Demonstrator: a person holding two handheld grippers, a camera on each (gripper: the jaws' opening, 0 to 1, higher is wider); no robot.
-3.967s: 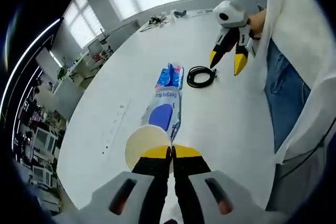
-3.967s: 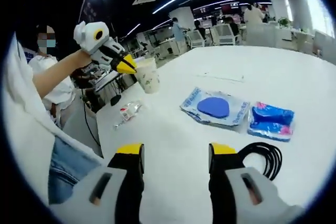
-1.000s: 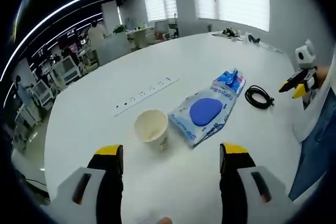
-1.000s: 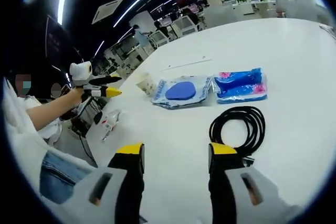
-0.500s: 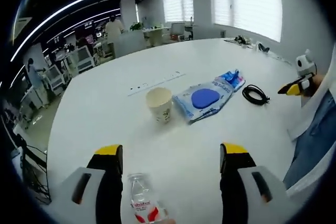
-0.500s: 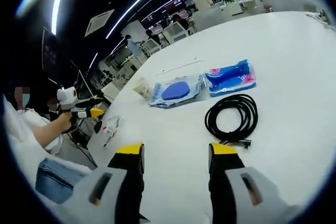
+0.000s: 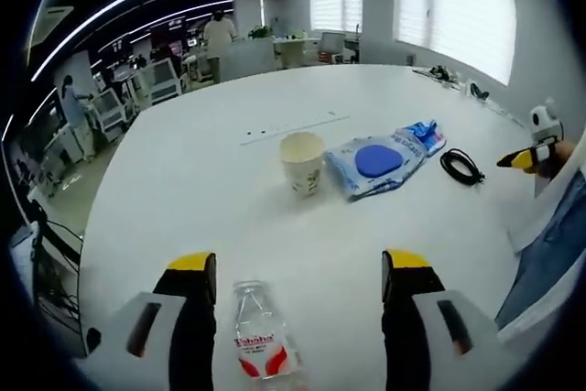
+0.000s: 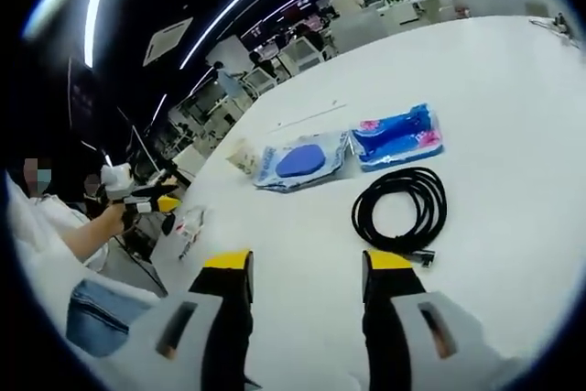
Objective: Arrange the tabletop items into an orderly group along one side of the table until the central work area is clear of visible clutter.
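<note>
In the left gripper view, the left gripper [image 7: 298,286] stands with its jaws spread wide and empty, and a small plastic water bottle [image 7: 261,347] lies on its side on the white counter [image 7: 183,180] right between them. Beyond it the paper cup [image 7: 303,162] stands upright, with the pouch with a blue disc [image 7: 380,164] just beside it and the blue-and-pink packet [image 7: 423,135] at that pouch's far end; these already form a row.

The bottle looks like the next piece to move. A good grip would take it across the body near its middle, closing gently so the thin plastic does not roll or squirt out, then set it next to the cup.

In the right gripper view, the right gripper [image 8: 298,276] is likewise released, and the coiled black cable [image 8: 401,209] lies just ahead of its jaws, near the packets.
</note>
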